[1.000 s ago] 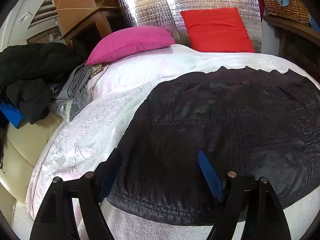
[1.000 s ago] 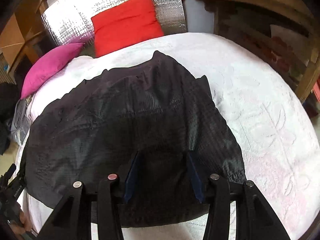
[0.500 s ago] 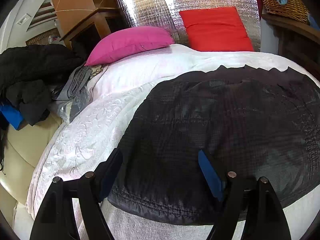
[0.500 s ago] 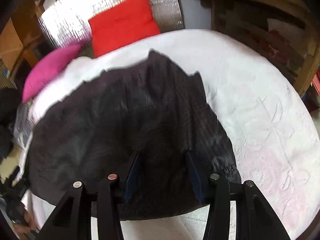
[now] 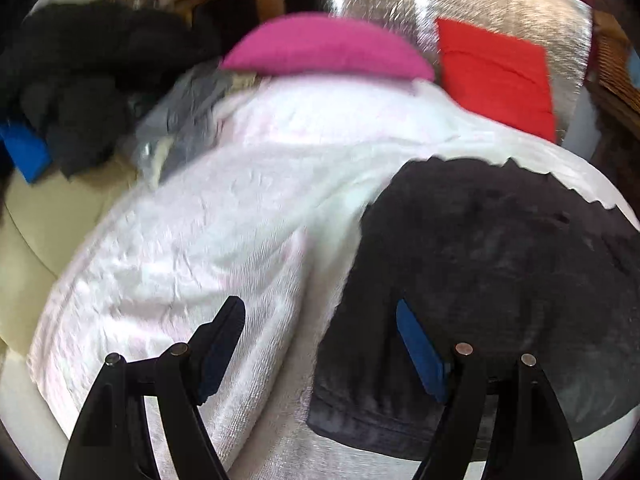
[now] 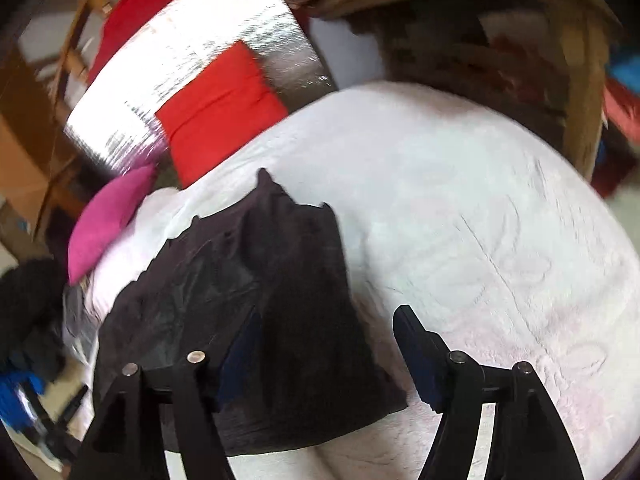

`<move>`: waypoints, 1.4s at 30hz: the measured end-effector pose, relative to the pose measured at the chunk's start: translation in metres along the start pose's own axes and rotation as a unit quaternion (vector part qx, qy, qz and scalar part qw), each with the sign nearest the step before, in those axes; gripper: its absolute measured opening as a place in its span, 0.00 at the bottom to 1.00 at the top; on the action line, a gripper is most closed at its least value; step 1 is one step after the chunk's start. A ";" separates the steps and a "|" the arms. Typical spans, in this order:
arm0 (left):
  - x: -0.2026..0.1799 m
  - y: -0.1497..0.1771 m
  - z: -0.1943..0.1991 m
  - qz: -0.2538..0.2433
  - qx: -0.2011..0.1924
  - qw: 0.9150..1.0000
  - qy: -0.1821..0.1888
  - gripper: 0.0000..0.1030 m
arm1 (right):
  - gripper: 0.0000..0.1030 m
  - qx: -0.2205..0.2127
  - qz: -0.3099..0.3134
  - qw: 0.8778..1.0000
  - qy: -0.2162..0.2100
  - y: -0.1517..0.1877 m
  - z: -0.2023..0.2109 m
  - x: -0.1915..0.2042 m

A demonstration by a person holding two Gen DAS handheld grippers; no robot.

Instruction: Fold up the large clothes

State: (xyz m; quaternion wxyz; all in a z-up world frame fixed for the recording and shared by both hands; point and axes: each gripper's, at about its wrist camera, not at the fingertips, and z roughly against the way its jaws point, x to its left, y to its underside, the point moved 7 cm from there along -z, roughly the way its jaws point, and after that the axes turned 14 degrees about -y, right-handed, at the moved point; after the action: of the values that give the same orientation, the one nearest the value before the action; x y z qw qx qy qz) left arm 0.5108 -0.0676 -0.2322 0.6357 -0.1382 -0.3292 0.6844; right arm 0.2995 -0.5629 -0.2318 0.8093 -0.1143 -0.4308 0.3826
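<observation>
White textured bedspread (image 5: 192,240) covers the bed, bearing a dark quilted garment (image 6: 272,300) spread flat near its front edge; pink cushion (image 5: 324,48) and red cushion (image 5: 496,76) sit behind. Left gripper (image 5: 320,344) and right gripper (image 6: 328,352) hang released, each straddling a garment edge

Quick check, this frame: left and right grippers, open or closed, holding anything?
Left gripper: open, holding nothing, over the near edge of the dark garment.
Right gripper: open, holding nothing, over the garment's other near corner.
</observation>
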 end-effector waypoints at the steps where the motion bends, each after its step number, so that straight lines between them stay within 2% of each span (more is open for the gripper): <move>1: 0.003 0.001 -0.006 0.010 0.013 1.000 0.011 0.76 | 0.70 0.005 -0.006 1.000 -0.002 0.002 0.000 -0.005; 5: 0.003 0.002 -0.016 0.044 0.049 0.995 0.077 0.75 | 0.70 0.032 -0.010 0.999 -0.008 0.008 -0.020 -0.015; 6: 0.001 0.003 -0.017 0.050 0.054 0.993 0.096 0.69 | 0.70 0.040 -0.003 0.999 -0.004 0.011 -0.027 -0.016; 7: -0.003 0.005 -0.017 0.051 0.059 0.991 0.109 0.50 | 0.68 0.048 0.005 0.999 -0.002 0.014 -0.032 -0.015; 8: -0.007 0.007 -0.018 0.049 0.068 0.989 0.124 0.38 | 0.51 0.055 0.019 0.998 -0.004 0.018 -0.038 -0.012; 9: -0.010 0.009 -0.019 0.049 0.074 0.987 0.134 0.37 | 0.37 0.059 0.037 0.998 -0.008 0.020 -0.041 -0.005; 10: -0.010 0.009 -0.018 0.051 0.072 0.987 0.132 0.35 | 0.36 0.060 0.051 0.997 -0.005 0.020 -0.042 0.000; 12: -0.010 0.008 -0.015 0.055 0.066 0.987 0.133 0.30 | 0.21 0.046 0.099 0.994 0.029 0.021 -0.036 0.016; 15: -0.007 0.006 -0.012 0.063 0.065 0.987 0.133 0.30 | 0.18 0.020 0.126 0.991 0.037 0.017 -0.020 0.034; 16: -0.008 0.008 -0.015 0.061 0.070 0.987 0.127 0.34 | 0.18 0.010 0.131 0.991 0.033 0.015 -0.014 0.039; 17: -0.007 0.008 -0.019 0.061 0.075 0.987 0.124 0.43 | 0.18 0.004 0.136 0.990 0.035 0.014 -0.010 0.041; 18: -0.007 0.010 -0.022 0.062 0.081 0.988 0.116 0.50 | 0.18 0.008 0.138 0.990 0.043 0.015 -0.011 0.039; 19: -0.006 0.011 -0.025 0.062 0.084 0.989 0.106 0.64 | 0.18 0.018 0.134 0.989 0.053 0.018 -0.014 0.033; 20: -0.006 0.012 -0.027 0.061 0.084 0.990 0.099 0.70 | 0.18 0.034 0.126 0.989 0.064 0.020 -0.024 0.027; 21: -0.006 0.012 -0.029 0.060 0.086 0.990 0.098 0.70 | 0.18 0.060 0.112 0.989 0.072 0.025 -0.035 0.016; 23: -0.007 0.012 -0.032 0.064 0.089 0.988 0.104 0.69 | 0.18 0.074 0.099 0.990 0.067 0.027 -0.043 0.008; 24: -0.007 0.012 -0.031 0.067 0.088 0.988 0.110 0.65 | 0.19 0.072 0.098 0.990 0.066 0.025 -0.041 0.009; 26: -0.012 0.011 -0.028 0.067 0.088 0.984 0.136 0.36 | 0.21 0.069 0.092 0.991 0.062 0.023 -0.036 0.011; 29: -0.014 0.007 -0.019 0.056 0.065 0.989 0.123 0.33 | 0.23 0.070 0.076 0.993 0.051 0.021 -0.030 0.009; 30: -0.015 0.006 -0.016 0.053 0.060 0.990 0.119 0.33 | 0.27 0.068 0.068 0.994 0.047 0.019 -0.027 0.009; 32: -0.014 0.004 -0.013 0.052 0.052 0.991 0.114 0.33 | 0.29 0.056 0.047 0.997 0.035 0.013 -0.021 0.006; 33: -0.014 0.002 -0.013 0.051 0.051 0.991 0.112 0.33 | 0.34 0.044 0.035 0.998 0.023 0.009 -0.016 0.005; 34: -0.013 0.002 -0.013 0.051 0.053 0.991 0.108 0.38 | 0.39 0.034 0.030 0.999 0.016 0.005 -0.012 0.004; 35: -0.013 0.002 -0.015 0.053 0.057 0.992 0.103 0.46 | 0.65 0.021 0.025 0.999 0.006 0.002 -0.008 0.004; 36: -0.012 0.002 -0.018 0.056 0.060 0.992 0.100 0.49 | 0.78 0.010 0.022 1.000 0.000 0.001 -0.004 0.005; 40: -0.011 0.006 -0.020 0.056 0.070 0.990 0.109 0.51 | 0.78 -0.008 0.039 0.999 -0.006 -0.005 -0.007 0.015; 42: -0.013 0.006 -0.019 0.051 0.065 0.990 0.114 0.39 | 0.76 -0.001 0.036 0.999 -0.008 -0.001 -0.018 0.015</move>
State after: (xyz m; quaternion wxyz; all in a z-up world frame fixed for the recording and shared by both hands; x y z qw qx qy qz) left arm 0.5199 -0.0746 -0.2535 0.6411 -0.1903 -0.2019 0.7155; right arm 0.3194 -0.5501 -0.2326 0.7917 -0.1271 -0.4331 0.4118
